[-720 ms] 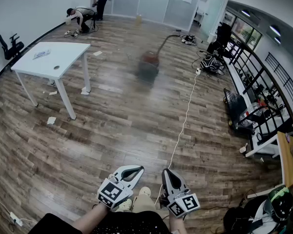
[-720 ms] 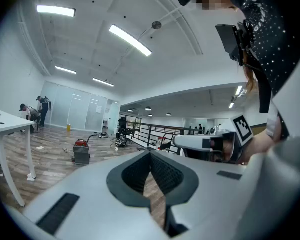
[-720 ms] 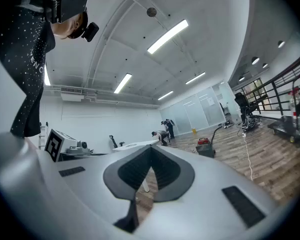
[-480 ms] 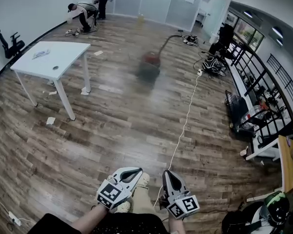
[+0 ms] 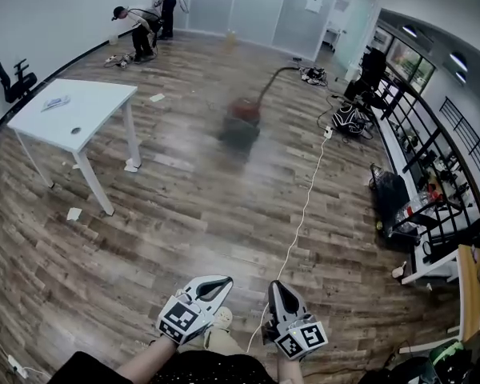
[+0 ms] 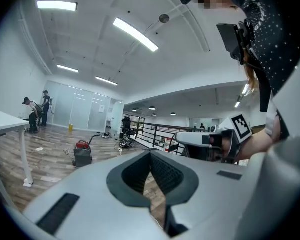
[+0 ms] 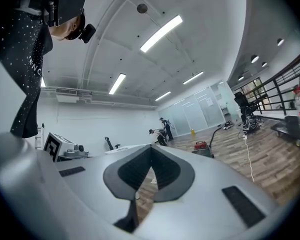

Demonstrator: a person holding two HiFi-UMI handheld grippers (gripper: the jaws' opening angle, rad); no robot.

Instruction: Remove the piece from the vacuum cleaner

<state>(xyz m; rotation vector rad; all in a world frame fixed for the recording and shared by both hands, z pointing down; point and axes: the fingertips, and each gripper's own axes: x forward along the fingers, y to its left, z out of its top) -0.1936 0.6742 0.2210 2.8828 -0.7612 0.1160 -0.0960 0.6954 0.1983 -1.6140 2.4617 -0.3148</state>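
Found left tongs (image 5: 226, 279) fully closed, with nothing between the pads; confirmed the same in the left gripper view. Found right tongs (image 5: 275, 286) likewise shut and empty. Noted both held low and side by side, close to the person's body, pointing roughly level over the floor (image 5: 184, 214).

Located vacuum (image 5: 242, 118) standing on the floor far ahead, well apart from both tongs and untouched. Saw it only as a blurred red and dark shape in the head view; could not tell its separate pieces apart. Observed hose (image 5: 270, 77) rising from the vacuum and curving toward the far right.

Recorded white cable (image 5: 302, 210) lying along the floor from near the right tongs toward the far right. Noted white desk (image 5: 96, 102) at left and two people (image 5: 148, 14) in the far corner.
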